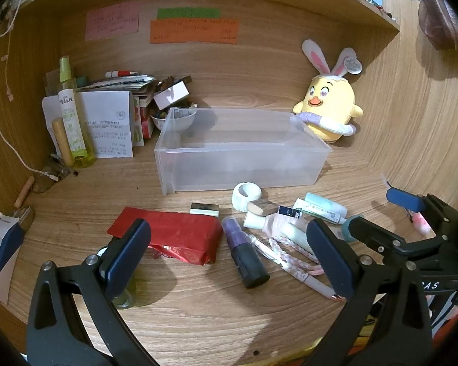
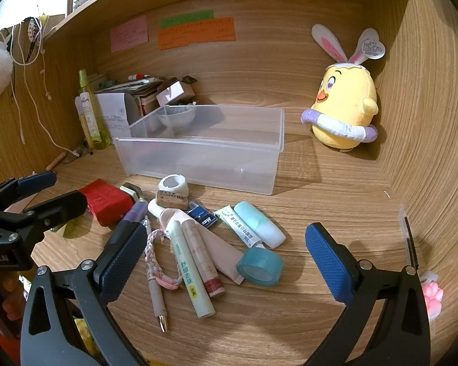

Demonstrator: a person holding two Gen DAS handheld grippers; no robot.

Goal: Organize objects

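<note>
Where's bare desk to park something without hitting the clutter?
Free: desk between clear bin and plush chick, and in front of tape roll toward right gripper. Crowded: the tube-and-pen pile and back-left corner.

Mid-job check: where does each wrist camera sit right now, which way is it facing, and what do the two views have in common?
Left wrist: on the left gripper, low over the desk, facing the clear bin and back wall; its own open fingers show, with the right gripper at the right edge.
Right wrist: on the right gripper, further right, facing the same way; its open fingers show, with the left gripper at the left edge.
Shared: bin, chick plush, pen, red packet, blue tape roll.
</note>
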